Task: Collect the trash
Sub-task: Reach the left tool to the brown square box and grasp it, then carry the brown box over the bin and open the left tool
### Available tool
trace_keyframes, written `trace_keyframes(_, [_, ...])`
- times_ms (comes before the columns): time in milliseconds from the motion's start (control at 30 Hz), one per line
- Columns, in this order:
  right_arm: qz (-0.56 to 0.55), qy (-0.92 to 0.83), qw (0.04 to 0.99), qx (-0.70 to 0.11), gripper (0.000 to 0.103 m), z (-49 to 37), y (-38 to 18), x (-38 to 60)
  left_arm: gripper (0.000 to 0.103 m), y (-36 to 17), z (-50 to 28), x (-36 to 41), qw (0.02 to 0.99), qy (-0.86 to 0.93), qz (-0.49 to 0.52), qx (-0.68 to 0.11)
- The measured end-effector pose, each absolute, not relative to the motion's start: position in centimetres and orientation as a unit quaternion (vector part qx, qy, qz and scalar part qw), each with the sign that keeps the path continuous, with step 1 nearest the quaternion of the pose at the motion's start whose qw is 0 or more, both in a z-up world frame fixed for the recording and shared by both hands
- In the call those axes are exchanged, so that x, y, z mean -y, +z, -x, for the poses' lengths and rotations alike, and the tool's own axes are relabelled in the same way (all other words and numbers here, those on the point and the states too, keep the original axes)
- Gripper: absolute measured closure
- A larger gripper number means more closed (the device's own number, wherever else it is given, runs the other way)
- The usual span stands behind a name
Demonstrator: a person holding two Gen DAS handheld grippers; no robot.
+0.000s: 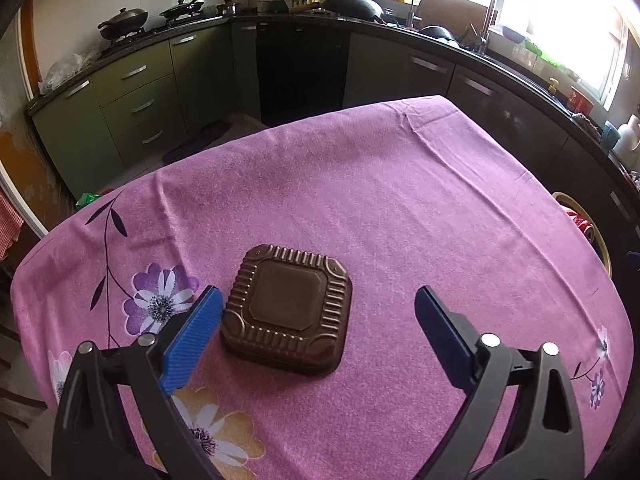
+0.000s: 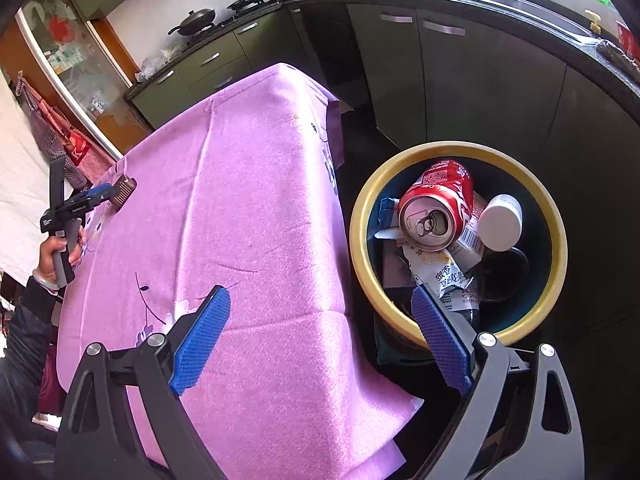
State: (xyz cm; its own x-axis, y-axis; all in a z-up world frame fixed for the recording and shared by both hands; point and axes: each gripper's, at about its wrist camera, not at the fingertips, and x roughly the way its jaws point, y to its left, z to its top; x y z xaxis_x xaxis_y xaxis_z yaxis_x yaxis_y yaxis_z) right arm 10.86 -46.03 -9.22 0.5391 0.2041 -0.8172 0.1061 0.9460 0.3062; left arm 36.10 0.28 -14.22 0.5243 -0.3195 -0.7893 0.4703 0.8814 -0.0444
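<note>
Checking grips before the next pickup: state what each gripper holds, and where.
Nothing held. Left gripper open around the brown tray; right gripper open, empty.

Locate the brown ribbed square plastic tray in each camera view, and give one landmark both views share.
Left wrist view: the brown ribbed square plastic tray lies low at centre on the pink flowered tablecloth, between the open jaws of the left gripper.
Right wrist view: the tray is small at the far left edge, at the left gripper's tip.
Shared landmark: the yellow-rimmed trash bin beside the table.
</note>
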Motion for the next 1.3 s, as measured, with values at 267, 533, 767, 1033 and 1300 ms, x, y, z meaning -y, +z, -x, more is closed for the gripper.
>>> trace_keyframes(267, [-0.159, 0.039, 0.862, -0.481, 0.012, -11.0, -9.2, 45.4, 0.043, -15.4, -36.6, -0.6, 0.859, -0.223, -0.085, -0.452])
trace_keyframes(533, [-0.153, 0.046, 0.861, -0.483, 0.012, -10.7, -8.9, 44.8, 0.042, -15.4, -37.7, 0.1, 0.86, -0.223, -0.096, -0.448])
trace_keyframes(767, [-0.154, 0.045, 0.862, -0.482, 0.012, -10.4, -8.8, 45.1, 0.046, -15.3, -37.1, 0.5, 0.862, -0.225, -0.091, -0.445])
trace_keyframes(1033, [-0.155, 0.053, 0.864, -0.477, 0.012, -10.4, -8.7, 45.0, 0.046, -12.4, -32.5, 3.5, 0.873, -0.241, -0.114, -0.407])
trace_keyframes(1300, [-0.163, 0.038, 0.87, -0.464, 0.012, -8.4, -8.3, 46.7, 0.046, -8.4, -25.9, 12.1, 0.863, -0.305, -0.155, -0.371])
